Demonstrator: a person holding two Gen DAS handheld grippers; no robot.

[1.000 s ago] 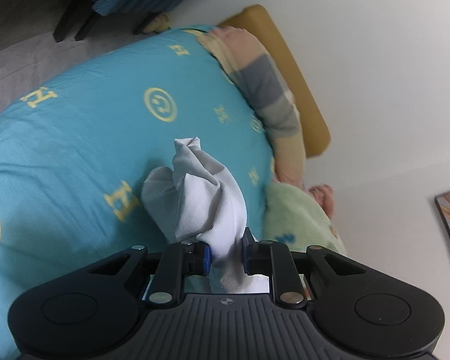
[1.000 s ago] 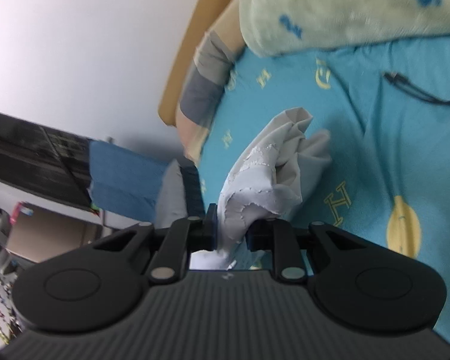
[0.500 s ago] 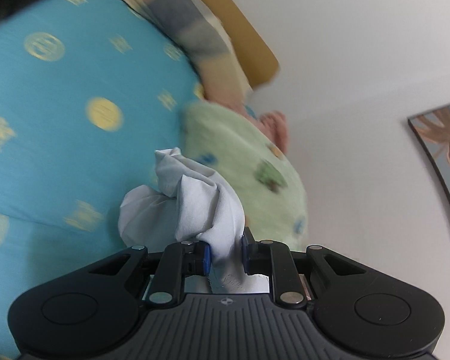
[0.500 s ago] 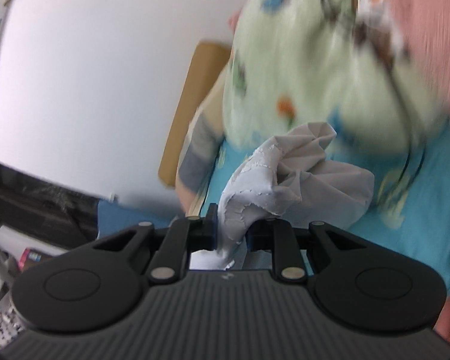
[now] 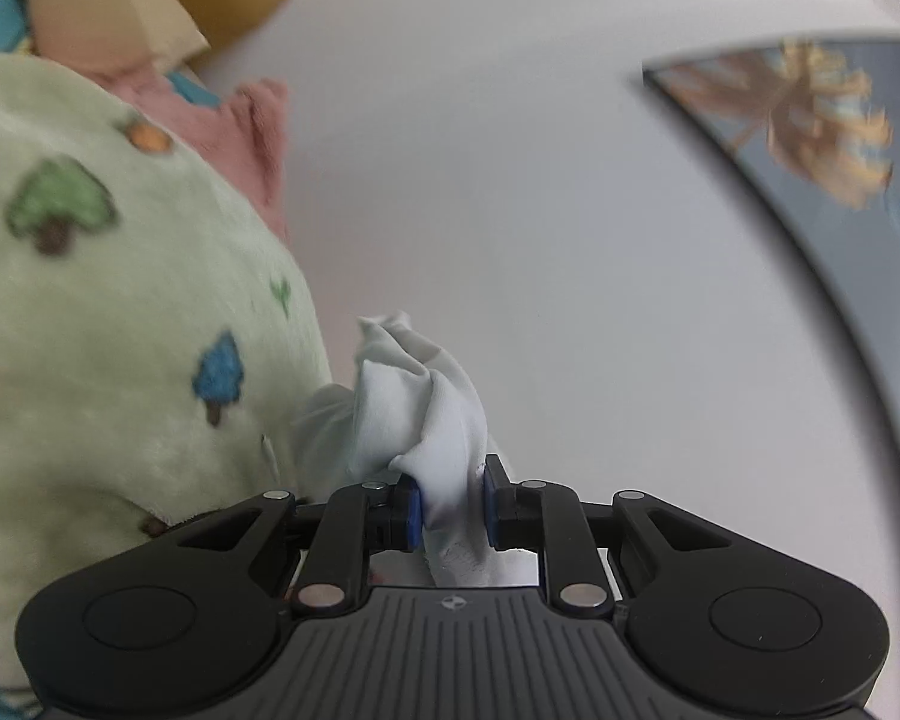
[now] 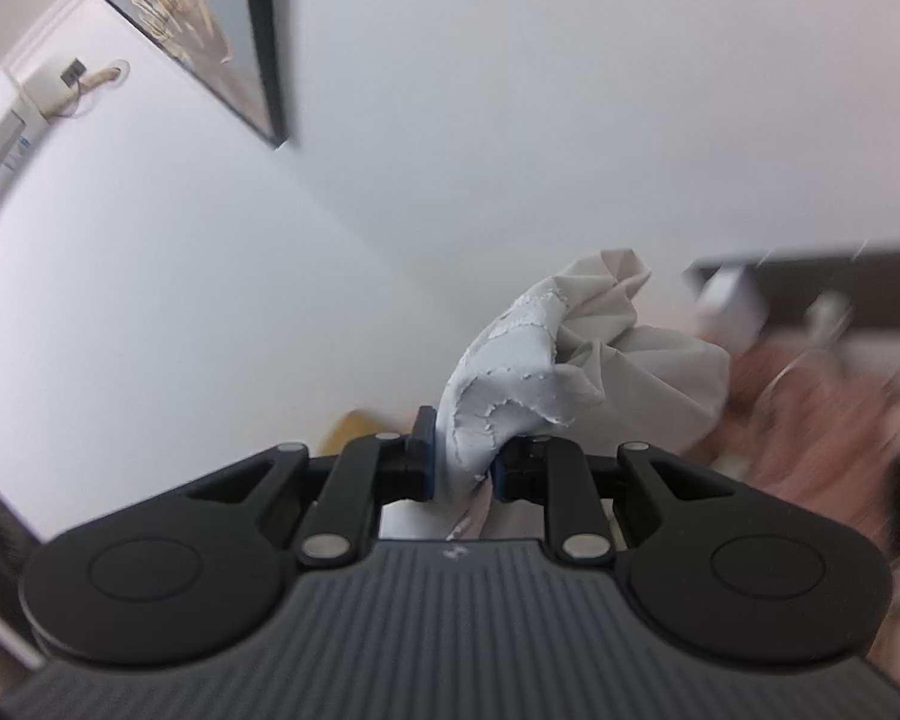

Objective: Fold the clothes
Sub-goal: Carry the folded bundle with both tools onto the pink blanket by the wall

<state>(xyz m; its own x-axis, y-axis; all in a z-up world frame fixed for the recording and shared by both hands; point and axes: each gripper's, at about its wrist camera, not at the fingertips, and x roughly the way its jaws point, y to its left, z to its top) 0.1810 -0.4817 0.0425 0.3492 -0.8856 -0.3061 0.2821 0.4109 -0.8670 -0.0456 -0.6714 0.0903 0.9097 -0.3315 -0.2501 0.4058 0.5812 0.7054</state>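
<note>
My left gripper (image 5: 450, 507) is shut on a bunched fold of a white garment (image 5: 414, 414), which sticks up between the blue pads. My right gripper (image 6: 461, 471) is shut on another bunched part of the white garment (image 6: 546, 360), with a frayed stitched edge showing. Both grippers are raised and point toward the white wall. The rest of the garment hangs below, out of view.
A pale green fleece blanket (image 5: 108, 312) with tree prints fills the left of the left wrist view, with a pink cloth (image 5: 252, 132) behind it. A framed picture (image 5: 810, 120) hangs on the wall; it also shows in the right wrist view (image 6: 210, 36). Blurred pink bedding (image 6: 810, 408) lies at right.
Both grippers have swung upward with the garment still held. The blue bedsheet has left view; the wall and framed picture now fill both views.
</note>
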